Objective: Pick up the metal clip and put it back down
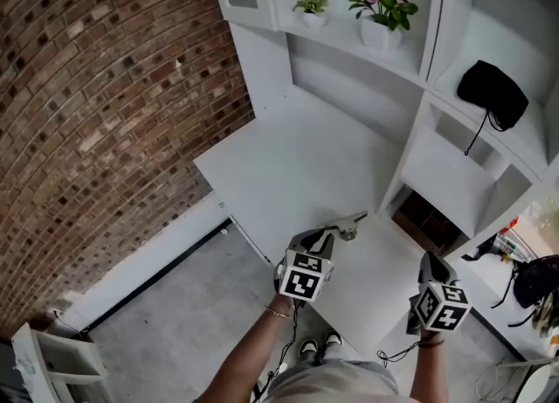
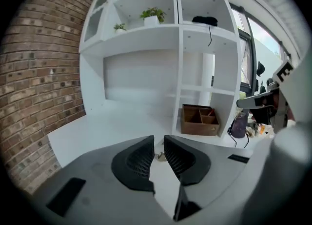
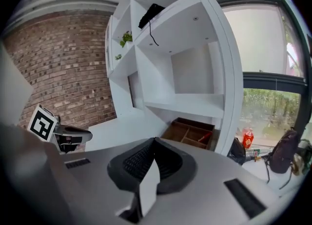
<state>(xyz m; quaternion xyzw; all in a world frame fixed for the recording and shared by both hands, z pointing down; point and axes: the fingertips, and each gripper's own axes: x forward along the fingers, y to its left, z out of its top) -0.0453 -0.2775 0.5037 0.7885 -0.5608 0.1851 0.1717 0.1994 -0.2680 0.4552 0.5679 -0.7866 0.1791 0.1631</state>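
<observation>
1. White desk (image 1: 297,165) between a brick wall (image 1: 105,113) and white shelving (image 1: 454,174). We see both tongs up over the desk's near edge.
2. We read the left gripper (image 1: 332,233) (image 2: 158,141) as clamped on the metal clip (image 1: 351,225) (image 2: 159,156). Its jaws are nearly together, with only a narrow gap left.
3. The clip sits in that gap near the tips. In the head view its shiny end pokes out past the tips toward the shelving. It is held in the air above the desk, touching nothing but the pads.
4. The right gripper (image 1: 428,260) (image 3: 153,142) has its jaws closed right together with nothing between them. It grips nothing and touches nothing.
5. The right gripper hangs beside the left one and apart from it, with the clip on the far side of the left jaws from it.
6. A wooden box (image 2: 200,120) (image 3: 190,132) sits in the lowest shelf compartment, ahead of both tongs and well beyond the tips.
7. Potted plants (image 1: 382,8) and a black item (image 1: 492,93) are on the upper shelves, far past the tips.
</observation>
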